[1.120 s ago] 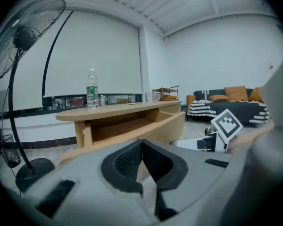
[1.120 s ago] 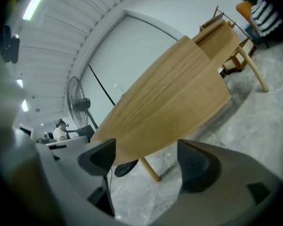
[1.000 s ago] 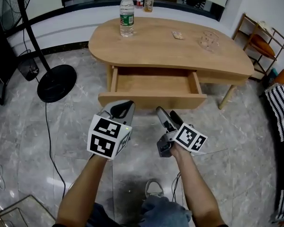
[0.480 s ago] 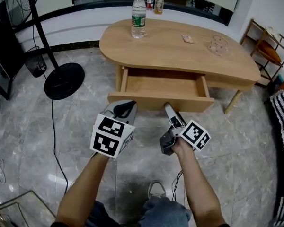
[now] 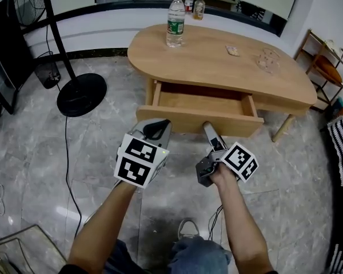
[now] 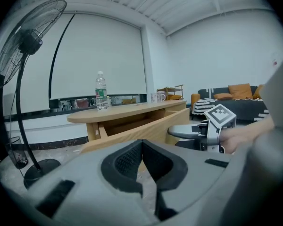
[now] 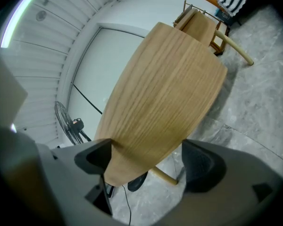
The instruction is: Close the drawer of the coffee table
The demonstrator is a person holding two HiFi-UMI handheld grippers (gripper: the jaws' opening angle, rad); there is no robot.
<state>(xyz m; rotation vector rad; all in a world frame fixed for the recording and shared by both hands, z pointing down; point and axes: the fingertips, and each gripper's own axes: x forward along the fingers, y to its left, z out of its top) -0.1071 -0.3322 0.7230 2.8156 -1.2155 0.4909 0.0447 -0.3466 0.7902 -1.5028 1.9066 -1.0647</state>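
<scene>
Now: one open drawer [image 5: 203,103], two grippers.
Jaws: left gripper [image 5: 158,128] closed, empty; right gripper [image 5: 210,133] just opening wide, seemingly clear of the drawer front.

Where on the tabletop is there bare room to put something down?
Bare wood lies between the water bottle and the small packet, and along the front edge above the open drawer. The right end, around the clear glass item, is more crowded.
</scene>
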